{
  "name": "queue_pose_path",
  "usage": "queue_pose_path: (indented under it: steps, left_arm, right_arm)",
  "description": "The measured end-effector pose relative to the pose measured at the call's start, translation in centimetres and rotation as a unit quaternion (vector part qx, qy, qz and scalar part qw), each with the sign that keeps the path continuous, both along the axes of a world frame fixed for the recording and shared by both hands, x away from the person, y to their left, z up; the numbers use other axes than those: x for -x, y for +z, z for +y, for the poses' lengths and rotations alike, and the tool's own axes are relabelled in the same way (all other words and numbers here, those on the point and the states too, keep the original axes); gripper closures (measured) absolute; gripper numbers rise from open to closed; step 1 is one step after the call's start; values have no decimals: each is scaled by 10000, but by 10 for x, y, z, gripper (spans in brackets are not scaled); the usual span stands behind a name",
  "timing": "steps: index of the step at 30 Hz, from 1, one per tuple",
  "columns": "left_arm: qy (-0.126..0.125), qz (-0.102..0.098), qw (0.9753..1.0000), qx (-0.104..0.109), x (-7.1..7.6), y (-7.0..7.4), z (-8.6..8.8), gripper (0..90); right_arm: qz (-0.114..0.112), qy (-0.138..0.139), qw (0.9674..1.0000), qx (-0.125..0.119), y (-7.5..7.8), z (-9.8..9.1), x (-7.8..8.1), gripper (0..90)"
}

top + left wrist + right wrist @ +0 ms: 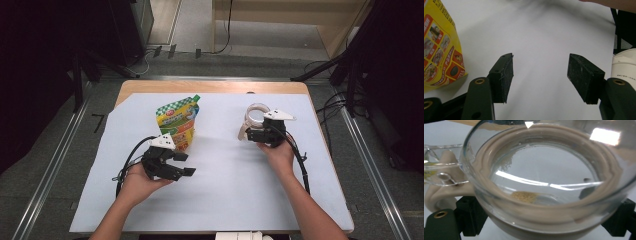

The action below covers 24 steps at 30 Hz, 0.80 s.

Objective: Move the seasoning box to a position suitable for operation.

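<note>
A yellow and green food pouch (pixel 177 122) stands upright on the pale sheet (pixel 225 195), left of centre. Just in front of it my left gripper (pixel 186 164) lies low and open, its jaws pointing right. In the left gripper view that gripper (pixel 540 67) has only bare sheet between its pads, with the pouch (pixel 439 50) at the left edge. My right gripper (pixel 252 131) is shut on a clear glass jar (pixel 256 116) with a beige ring. In the right gripper view the jar (pixel 544 170) is uncovered, its clear lid (pixel 441 172) swung left, and a tan patch (pixel 525 196) lies at its bottom.
The sheet covers a wooden table (pixel 210 86) whose far edge shows bare. A white cylinder (pixel 625 67) stands off the sheet's near edge. Dark stands and cables (pixel 345 70) flank the table on the floor.
</note>
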<state>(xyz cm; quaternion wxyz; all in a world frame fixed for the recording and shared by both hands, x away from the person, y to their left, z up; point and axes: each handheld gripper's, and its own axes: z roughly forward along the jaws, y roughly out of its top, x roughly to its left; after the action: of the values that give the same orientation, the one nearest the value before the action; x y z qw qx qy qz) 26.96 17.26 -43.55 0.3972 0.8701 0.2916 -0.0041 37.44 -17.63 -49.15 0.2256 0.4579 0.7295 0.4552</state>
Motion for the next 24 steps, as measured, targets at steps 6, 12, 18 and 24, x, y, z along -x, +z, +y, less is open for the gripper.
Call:
queue_pose_path:
  steps: [6, 12, 18, 24]
  left_arm:
    - [-92, 10, 10000, 18, 1, 0, -4, 382]
    - [-197, -19, 9998, 39, 0, 2, -9, 385]
    - [-224, -7, 9997, 75, -2, 1, -13, 384]
    - [-302, -9, 9995, 62, -3, 1, -16, 386]
  right_arm:
    - [33, 159, 9999, 15, 5, 5, 10, 121]
    - [79, 336, 9994, 32, 7, 15, 27, 121]
    - [123, 558, 9984, 50, 12, 22, 47, 122]
    - [112, 716, 9973, -74, 19, 23, 70, 122]
